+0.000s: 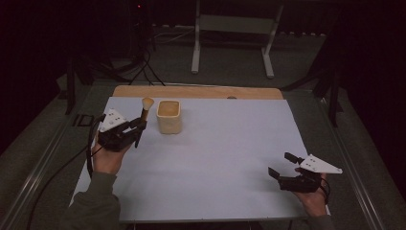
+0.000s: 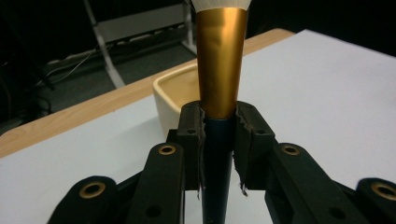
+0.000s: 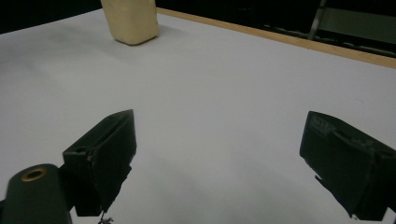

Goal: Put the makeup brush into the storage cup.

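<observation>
One camera looks down from above; two ride low and close, all sharing the cream cup (image 1: 169,116) (image 2: 175,95) (image 3: 130,21).

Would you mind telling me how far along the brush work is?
Done: the left gripper is shut on the brush, bristles up. In hand: it holds the brush beside the cup. Left: the brush is not yet in the cup. The right gripper rests open, apart.
</observation>
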{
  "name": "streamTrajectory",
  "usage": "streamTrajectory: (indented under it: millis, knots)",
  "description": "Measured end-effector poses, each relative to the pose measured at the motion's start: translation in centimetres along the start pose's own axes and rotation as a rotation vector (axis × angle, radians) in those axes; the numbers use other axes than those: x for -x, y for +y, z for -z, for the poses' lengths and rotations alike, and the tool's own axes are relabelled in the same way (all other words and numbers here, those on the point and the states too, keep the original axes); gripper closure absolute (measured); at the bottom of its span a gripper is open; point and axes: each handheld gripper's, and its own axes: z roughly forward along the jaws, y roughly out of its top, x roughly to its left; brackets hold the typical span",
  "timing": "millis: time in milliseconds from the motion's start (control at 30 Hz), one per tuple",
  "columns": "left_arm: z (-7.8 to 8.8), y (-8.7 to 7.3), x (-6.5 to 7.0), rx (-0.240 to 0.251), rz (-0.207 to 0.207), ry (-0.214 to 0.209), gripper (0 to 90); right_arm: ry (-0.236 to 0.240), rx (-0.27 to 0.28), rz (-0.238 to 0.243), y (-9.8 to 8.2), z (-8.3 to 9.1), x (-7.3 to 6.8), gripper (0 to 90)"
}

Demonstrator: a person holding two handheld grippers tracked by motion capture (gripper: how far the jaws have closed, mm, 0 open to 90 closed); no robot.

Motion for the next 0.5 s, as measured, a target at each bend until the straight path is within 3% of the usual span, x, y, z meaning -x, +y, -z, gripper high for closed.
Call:
streamTrajectory:
  millis: [200,500]
  knots:
    - [0.05,0.19,-0.31,0.032,0.011,-0.043,74.6,0.002,0.0,0.001,0.01,-0.01,-0.01,10.7]
    - [-0.03,0.58,-0.54,0.049,0.018,-0.069,74.6,0.002,-0.001,0.001,0.02,-0.02,-0.04,10.7]
